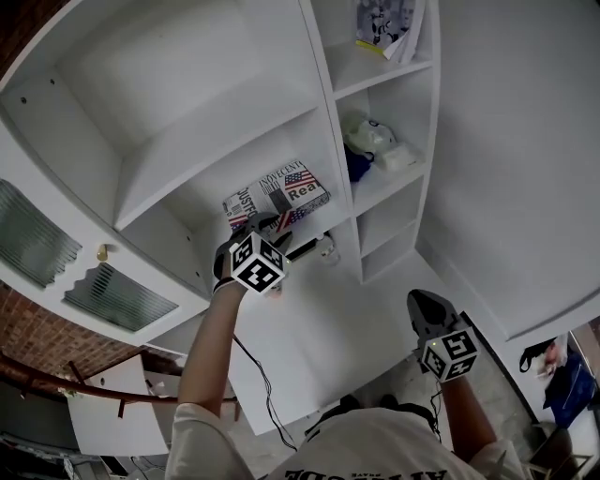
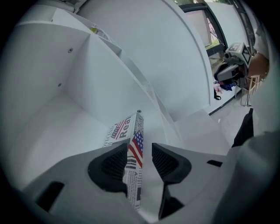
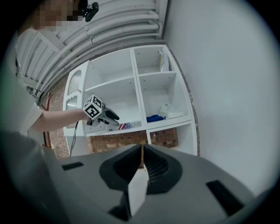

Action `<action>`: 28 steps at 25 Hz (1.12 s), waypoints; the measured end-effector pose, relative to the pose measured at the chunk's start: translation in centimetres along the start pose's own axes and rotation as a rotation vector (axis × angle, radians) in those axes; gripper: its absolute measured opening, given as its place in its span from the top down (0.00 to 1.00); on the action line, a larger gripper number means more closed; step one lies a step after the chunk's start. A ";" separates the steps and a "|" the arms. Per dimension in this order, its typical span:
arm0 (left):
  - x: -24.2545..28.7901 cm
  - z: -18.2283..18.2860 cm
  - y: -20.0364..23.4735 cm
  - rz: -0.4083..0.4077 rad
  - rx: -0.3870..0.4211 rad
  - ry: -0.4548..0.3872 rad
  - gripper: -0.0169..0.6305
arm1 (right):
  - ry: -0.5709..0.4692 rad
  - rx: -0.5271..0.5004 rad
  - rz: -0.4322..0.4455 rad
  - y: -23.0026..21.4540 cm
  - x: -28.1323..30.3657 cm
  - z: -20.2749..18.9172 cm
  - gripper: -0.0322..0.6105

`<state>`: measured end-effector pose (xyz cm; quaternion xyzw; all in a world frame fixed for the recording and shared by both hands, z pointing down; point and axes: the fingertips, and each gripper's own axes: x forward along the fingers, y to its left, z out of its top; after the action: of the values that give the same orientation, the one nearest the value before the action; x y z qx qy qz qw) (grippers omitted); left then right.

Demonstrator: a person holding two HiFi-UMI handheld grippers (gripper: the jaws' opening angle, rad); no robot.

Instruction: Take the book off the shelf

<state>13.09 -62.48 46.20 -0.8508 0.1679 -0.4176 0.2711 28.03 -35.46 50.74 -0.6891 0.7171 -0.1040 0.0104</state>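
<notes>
The book [image 1: 281, 192], its cover printed with newspaper text and an American flag, lies flat on a white shelf [image 1: 202, 202] of the wall unit. My left gripper [image 1: 272, 221] reaches in at its near end. In the left gripper view the book [image 2: 133, 148] shows edge-on between the jaws of the left gripper [image 2: 139, 162]. It rests against the left pad [image 2: 114, 164], with a clear gap to the right pad, so the jaws are open. My right gripper [image 1: 422, 305] hangs low at the right, away from the shelves. In the right gripper view its pads [image 3: 142, 151] meet with nothing held.
The compartment to the right holds a blue thing and white bundled items [image 1: 375, 141]. Papers [image 1: 384, 23] stand on the shelf above. A ribbed glass door [image 1: 37, 244] is at the left. A black cable [image 1: 258, 375] hangs below the left gripper.
</notes>
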 end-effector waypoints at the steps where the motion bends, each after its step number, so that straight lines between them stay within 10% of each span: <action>1: 0.5 -0.3 0.2 -0.017 0.008 0.018 0.71 | 0.001 0.003 -0.003 0.0 -0.1 -0.1 0.90; 11: 3.8 -3.0 1.2 -0.181 0.010 0.157 0.64 | 0.015 0.019 -0.036 -0.3 -0.8 -1.1 0.90; 20: 3.0 -2.2 1.3 -0.238 -0.118 0.113 0.64 | 0.032 0.034 -0.031 0.1 -1.0 -2.1 0.90; 28: 1.4 -2.2 -1.4 -0.269 -0.031 0.161 0.62 | 0.034 0.044 -0.008 0.8 -0.7 -2.3 0.90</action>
<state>12.24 -62.78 49.03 -0.8334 0.0798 -0.5145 0.1853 26.95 -34.41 52.72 -0.6897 0.7119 -0.1315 0.0133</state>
